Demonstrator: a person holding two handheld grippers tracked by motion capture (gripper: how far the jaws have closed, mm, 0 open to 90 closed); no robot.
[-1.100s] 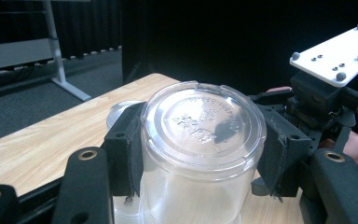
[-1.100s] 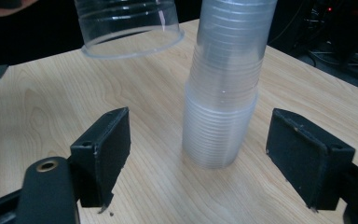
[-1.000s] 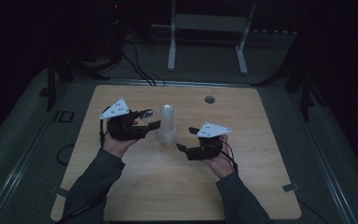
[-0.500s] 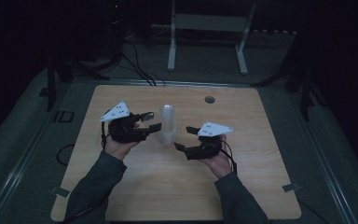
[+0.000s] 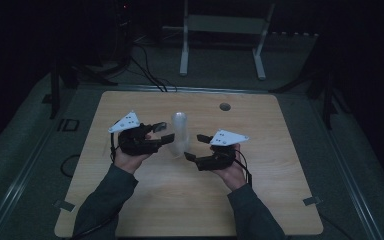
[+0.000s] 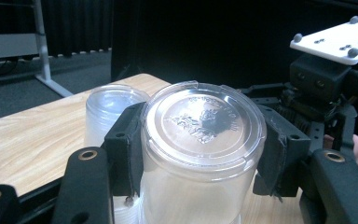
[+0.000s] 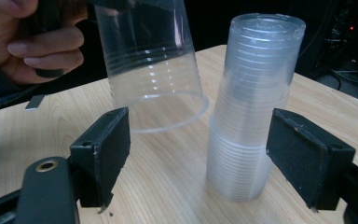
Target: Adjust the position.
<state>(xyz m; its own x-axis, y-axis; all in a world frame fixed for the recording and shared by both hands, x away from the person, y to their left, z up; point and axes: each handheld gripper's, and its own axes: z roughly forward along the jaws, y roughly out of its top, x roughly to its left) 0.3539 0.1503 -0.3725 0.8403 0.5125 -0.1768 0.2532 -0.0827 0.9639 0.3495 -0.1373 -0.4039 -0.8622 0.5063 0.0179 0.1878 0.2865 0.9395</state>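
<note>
A tall stack of clear plastic cups [image 5: 179, 131] stands upside down mid-table. My left gripper [image 5: 164, 132] is just left of it, shut on one single clear cup [image 6: 204, 122] that is bottom-up between its pads [image 6: 127, 149]. In the right gripper view that single cup [image 7: 151, 70] hangs tilted above the wood beside the stack [image 7: 251, 107]. My right gripper [image 5: 195, 146] sits right of the stack, open. Its jaws stand wide apart, with the stack's base [image 7: 237, 172] between them and untouched.
The wooden table [image 5: 190, 210] has a small round hole [image 5: 224, 106] behind the stack. A white metal frame [image 5: 222, 25] and cables lie on the dark floor beyond the far edge. Bare wood lies in front of both hands.
My right gripper has edged left and nearer the stack. The left gripper has barely moved.
</note>
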